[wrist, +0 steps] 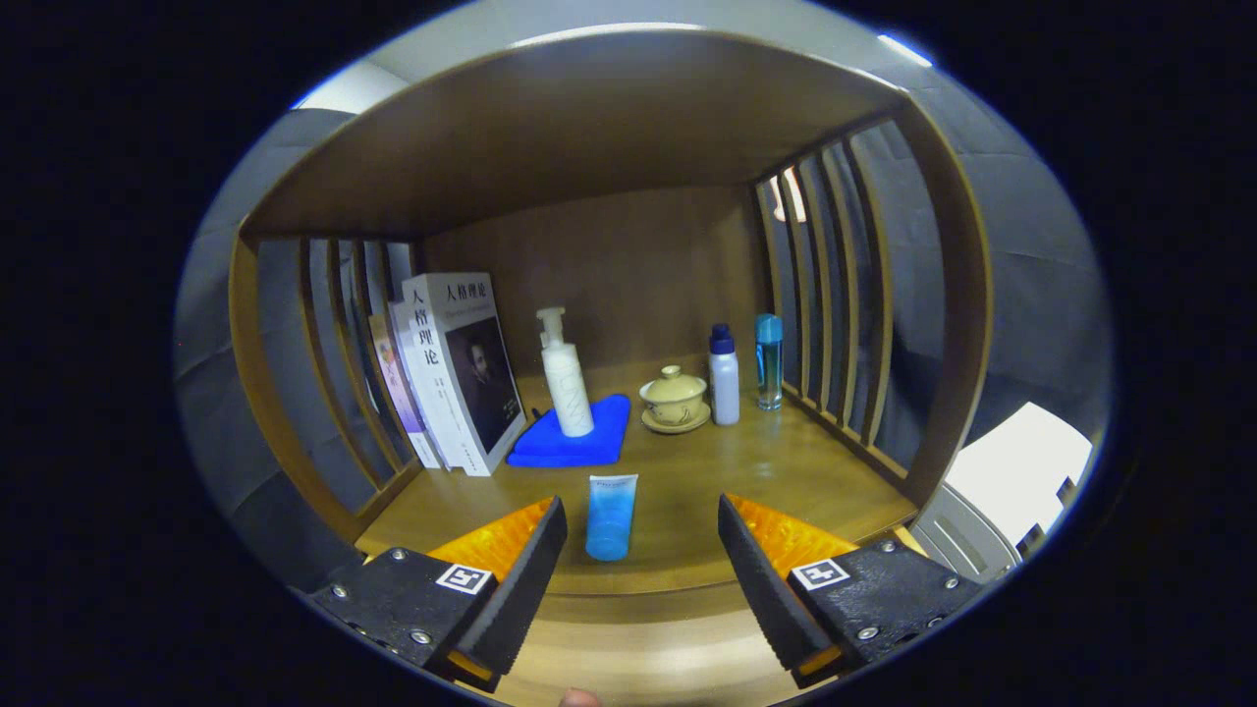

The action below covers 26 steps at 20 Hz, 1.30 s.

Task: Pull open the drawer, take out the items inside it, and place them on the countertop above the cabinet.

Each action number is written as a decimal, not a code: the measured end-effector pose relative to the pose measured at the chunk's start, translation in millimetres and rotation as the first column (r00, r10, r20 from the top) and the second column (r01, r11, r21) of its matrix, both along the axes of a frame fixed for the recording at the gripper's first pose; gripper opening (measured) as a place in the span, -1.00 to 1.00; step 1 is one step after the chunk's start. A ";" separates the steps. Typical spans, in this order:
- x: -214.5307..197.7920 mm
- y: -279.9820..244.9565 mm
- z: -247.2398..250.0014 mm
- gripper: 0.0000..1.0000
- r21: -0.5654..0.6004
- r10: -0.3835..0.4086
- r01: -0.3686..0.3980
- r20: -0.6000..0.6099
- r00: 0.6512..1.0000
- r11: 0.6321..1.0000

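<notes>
The wooden countertop (746, 471) held a blue tube (611, 516), apparently just set down; the gripper (643, 535) hung spread wide, empty.

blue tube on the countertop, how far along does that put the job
Looks done: the blue tube lies on the countertop, just ahead of and between the fingers. In hand: nothing; the tool is open with its fingers apart, touching nothing. Left: I cannot tell, since this view gives no look at the drawer or whether more items remain in it.
</notes>
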<state>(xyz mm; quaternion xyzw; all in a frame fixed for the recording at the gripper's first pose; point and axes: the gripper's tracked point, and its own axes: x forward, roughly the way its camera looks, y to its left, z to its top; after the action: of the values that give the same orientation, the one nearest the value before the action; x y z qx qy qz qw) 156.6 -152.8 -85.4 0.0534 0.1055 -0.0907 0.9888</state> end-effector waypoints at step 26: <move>-171.3 115.3 -61.7 0.92 -0.255 0.146 -0.093 0.198 0.969 0.962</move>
<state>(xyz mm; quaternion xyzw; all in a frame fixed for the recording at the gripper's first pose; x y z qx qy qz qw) -14.7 -37.5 -147.1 -0.0655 -0.0111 -0.0365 0.9971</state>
